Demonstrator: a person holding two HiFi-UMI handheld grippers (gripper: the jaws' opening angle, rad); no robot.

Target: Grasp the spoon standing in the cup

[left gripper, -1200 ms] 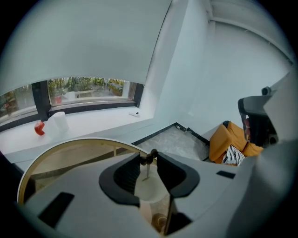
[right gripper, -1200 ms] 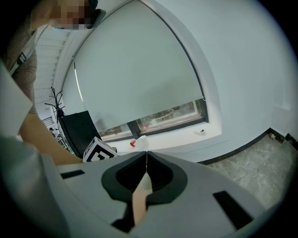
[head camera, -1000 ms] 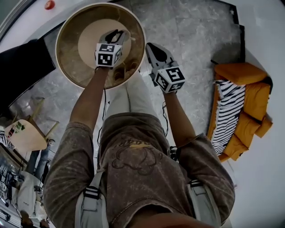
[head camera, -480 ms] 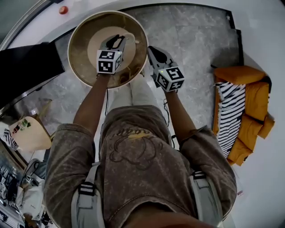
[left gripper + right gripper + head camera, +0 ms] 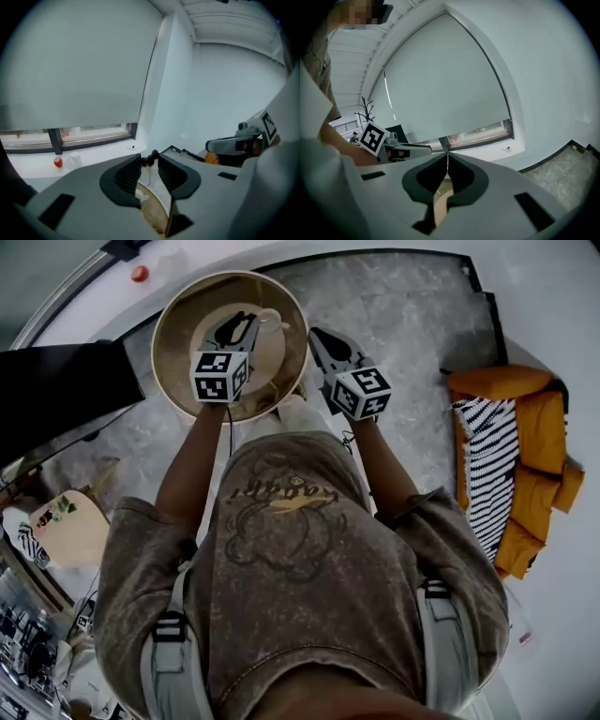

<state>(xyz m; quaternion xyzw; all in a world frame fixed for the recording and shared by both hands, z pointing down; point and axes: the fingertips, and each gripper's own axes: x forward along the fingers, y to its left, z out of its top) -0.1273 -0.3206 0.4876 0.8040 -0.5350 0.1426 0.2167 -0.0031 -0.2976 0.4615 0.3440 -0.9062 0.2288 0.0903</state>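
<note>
In the left gripper view a spoon with a dark beaded end sits between the tips of my left gripper. Both pads touch it, and its thin pale stem hangs down between the jaws. Far below, a white cup peeks out on the round tan table. In the head view my left gripper hovers over the table just left of the cup; the spoon is too small to make out there. My right gripper is beside the table's right rim, jaws shut with nothing between them.
The table's rim stands before a windowsill with a small red object. A black slab lies to the left, and a small wooden table lower left. An orange sofa with a striped cushion is at the right on the grey stone floor.
Both grippers have risen above the round table, the left one more. The table looks smaller beneath them and the person's legs show less. Neither pair of jaws has changed.
</note>
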